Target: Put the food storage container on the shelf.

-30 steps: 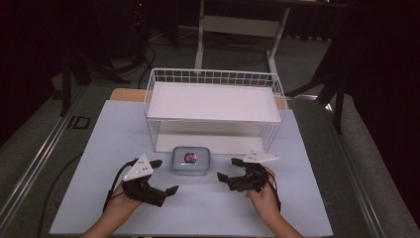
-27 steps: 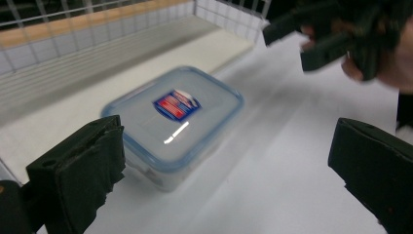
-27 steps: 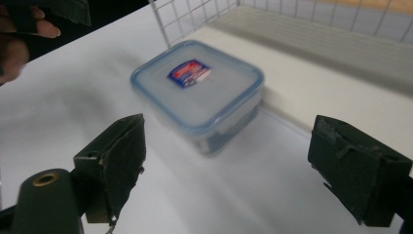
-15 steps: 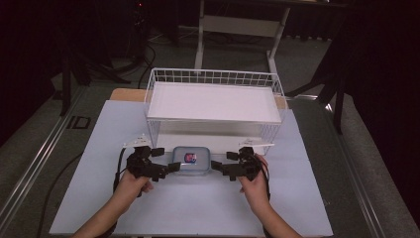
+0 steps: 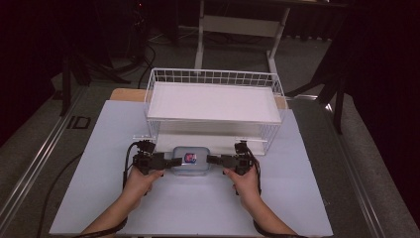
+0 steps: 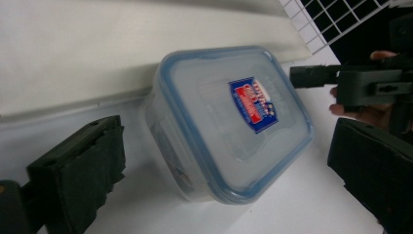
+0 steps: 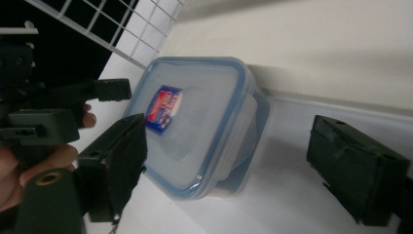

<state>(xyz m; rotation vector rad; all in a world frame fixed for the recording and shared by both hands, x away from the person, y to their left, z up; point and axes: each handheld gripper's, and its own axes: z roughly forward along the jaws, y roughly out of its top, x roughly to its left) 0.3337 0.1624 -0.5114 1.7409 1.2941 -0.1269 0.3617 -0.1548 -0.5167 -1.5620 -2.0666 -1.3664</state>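
Container (image 5: 189, 160) on table before wire rack (image 5: 214, 106) | left gripper (image 5: 168, 162) and right gripper (image 5: 213, 159) jaws apart, flanking it | risk: uneven squeeze could skid it under rack.

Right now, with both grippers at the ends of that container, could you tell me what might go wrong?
1. Both the left gripper and the right gripper are open around the smooth plastic container; an uneven squeeze could make it slip or twist.
2. The wire rack stands just behind it; a forward push could knock the container against it.
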